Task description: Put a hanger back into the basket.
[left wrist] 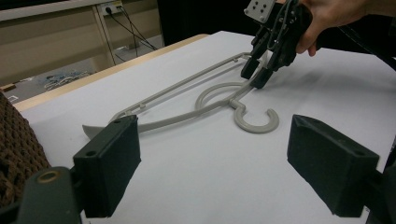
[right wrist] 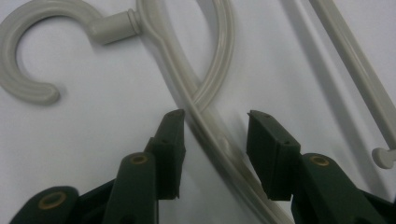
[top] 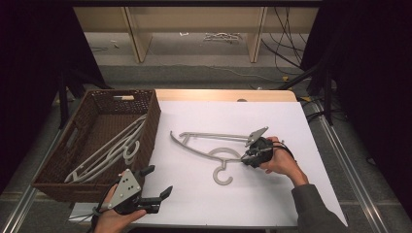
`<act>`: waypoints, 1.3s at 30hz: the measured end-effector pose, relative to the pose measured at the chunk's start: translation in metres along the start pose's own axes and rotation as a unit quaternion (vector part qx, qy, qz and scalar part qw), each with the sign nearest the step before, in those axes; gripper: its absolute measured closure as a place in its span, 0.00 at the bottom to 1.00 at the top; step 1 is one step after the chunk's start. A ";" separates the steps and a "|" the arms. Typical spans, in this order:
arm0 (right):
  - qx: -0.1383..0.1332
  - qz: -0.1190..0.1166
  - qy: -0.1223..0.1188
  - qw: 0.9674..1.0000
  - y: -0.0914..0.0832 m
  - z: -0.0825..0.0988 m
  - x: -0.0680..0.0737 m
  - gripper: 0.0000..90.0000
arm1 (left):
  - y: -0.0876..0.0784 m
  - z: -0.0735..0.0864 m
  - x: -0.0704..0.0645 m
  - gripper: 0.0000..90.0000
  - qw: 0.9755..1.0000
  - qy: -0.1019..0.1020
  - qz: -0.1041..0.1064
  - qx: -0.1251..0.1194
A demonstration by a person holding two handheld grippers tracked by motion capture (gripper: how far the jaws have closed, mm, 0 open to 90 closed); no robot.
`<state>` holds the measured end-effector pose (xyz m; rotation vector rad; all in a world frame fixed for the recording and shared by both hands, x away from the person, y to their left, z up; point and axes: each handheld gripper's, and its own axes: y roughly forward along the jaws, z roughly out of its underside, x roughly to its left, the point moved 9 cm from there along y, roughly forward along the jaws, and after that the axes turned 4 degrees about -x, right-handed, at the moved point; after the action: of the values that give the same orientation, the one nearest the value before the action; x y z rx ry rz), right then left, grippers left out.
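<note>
A grey plastic hanger (top: 209, 151) lies flat on the white table cover, hook toward the front edge. My right gripper (top: 247, 158) is down on it from the right, a hand behind it. In the right gripper view its jaws (right wrist: 215, 140) straddle the hanger's sloping arm (right wrist: 205, 126) just below the neck (right wrist: 114, 28); the left pad is at the arm and a gap remains at the right pad. My left gripper (top: 156, 181) hovers open near the front left corner, nothing between its pads (left wrist: 219, 163). It looks across at the hanger (left wrist: 257, 126) and the right gripper (left wrist: 257, 77).
A brown wicker basket (top: 150, 131) stands at the table's left with several pale hangers (top: 111, 150) inside; its weave edges the left gripper view (left wrist: 18, 140). The white cover (top: 272, 194) spans the table. Shelving legs and cables stand on the floor beyond.
</note>
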<state>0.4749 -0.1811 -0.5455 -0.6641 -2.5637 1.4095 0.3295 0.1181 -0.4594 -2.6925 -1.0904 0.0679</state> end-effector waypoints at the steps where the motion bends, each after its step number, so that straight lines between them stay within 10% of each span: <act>1: 0.002 -0.006 -0.002 1.000 0.000 0.000 0.000 0.66 | 0.000 0.000 0.000 0.19 1.000 0.000 0.000 0.000; 16: 0.037 -0.039 0.011 0.999 0.003 -0.002 -0.001 0.71 | 0.001 0.002 -0.002 0.20 1.000 0.008 0.005 0.005; 29: 0.103 -0.033 -0.057 0.993 0.004 -0.009 0.007 0.81 | 0.002 0.003 -0.004 0.21 1.000 0.007 0.009 0.006; 39: 0.098 -0.038 -0.122 0.987 0.004 -0.009 0.012 0.90 | 0.011 0.002 -0.009 0.22 0.999 0.025 0.019 0.012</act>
<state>0.4684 -0.1668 -0.5446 -0.3796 -2.5438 1.7842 0.3301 0.1045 -0.4646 -2.6794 -1.0181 0.0205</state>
